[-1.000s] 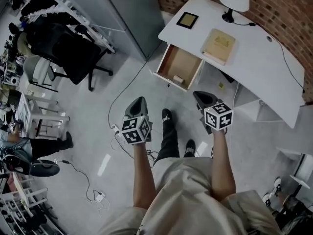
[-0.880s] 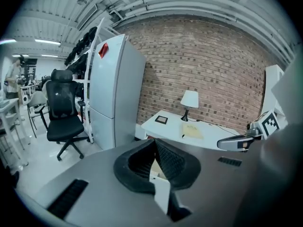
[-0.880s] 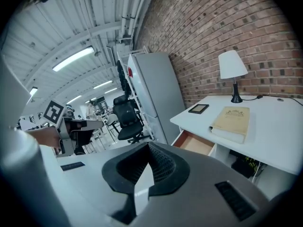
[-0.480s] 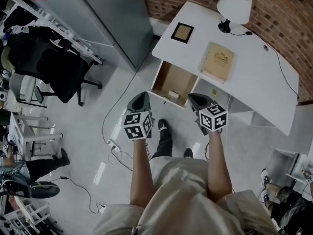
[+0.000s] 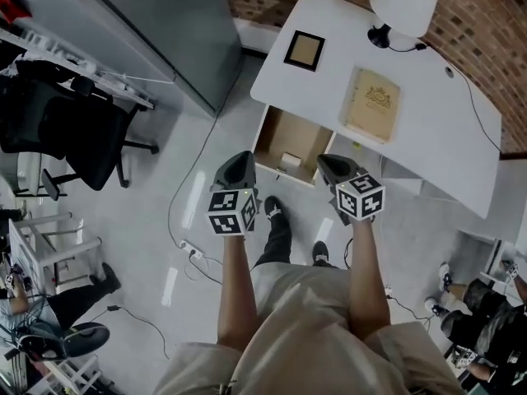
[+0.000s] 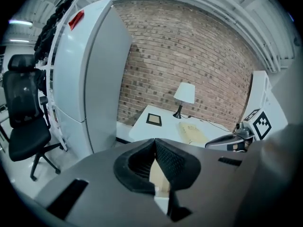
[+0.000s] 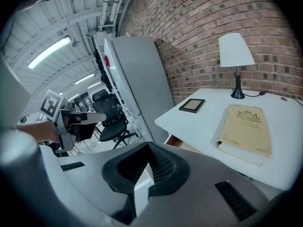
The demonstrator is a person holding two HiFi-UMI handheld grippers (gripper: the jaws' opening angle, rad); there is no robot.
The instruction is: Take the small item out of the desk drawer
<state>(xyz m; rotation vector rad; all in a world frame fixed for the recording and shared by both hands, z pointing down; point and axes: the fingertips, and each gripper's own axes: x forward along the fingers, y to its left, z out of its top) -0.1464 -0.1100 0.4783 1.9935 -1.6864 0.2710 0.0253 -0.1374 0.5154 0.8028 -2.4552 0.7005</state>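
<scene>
Head view: both grippers were held out above the grey floor, just short of the open drawer of the white desk. The left gripper pointed at the drawer's front left corner and the right gripper at its front right corner. The small item, a pale block, lay inside the drawer close to its front wall, between the two gripper tips and touched by neither. On the desktop were a tan book, a dark picture frame and a white lamp. A black office chair stood well apart to the left, beside a grey cabinet.

Left gripper view: its jaws met at the tips, with nothing between them; the desk lay beyond.

Right gripper view: its jaws were likewise pressed together and empty, with the book and frame ahead on the desk.
</scene>
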